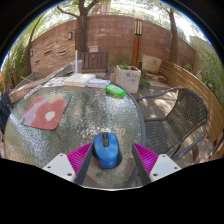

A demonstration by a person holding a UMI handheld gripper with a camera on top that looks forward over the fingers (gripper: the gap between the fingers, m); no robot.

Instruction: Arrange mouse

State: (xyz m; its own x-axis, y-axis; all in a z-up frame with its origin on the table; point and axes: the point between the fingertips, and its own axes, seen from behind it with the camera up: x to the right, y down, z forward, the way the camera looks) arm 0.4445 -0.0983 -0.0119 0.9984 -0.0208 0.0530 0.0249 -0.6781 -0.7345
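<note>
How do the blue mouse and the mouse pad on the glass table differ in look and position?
The blue mouse is rounded and sits between the open gripper fingers; the mouse pad is flat, reddish with pale blotches, and lies beyond the fingers, off to one side. Both rest on the glass table.

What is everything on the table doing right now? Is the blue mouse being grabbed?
mouse: flat on the glass table, between the fingers, gaps at both sides, not grabbed
hand-held gripper: open
mouse pad: lying flat, nothing on it
glass table: upright, holding things
metal chair: standing, nobody sitting
</note>
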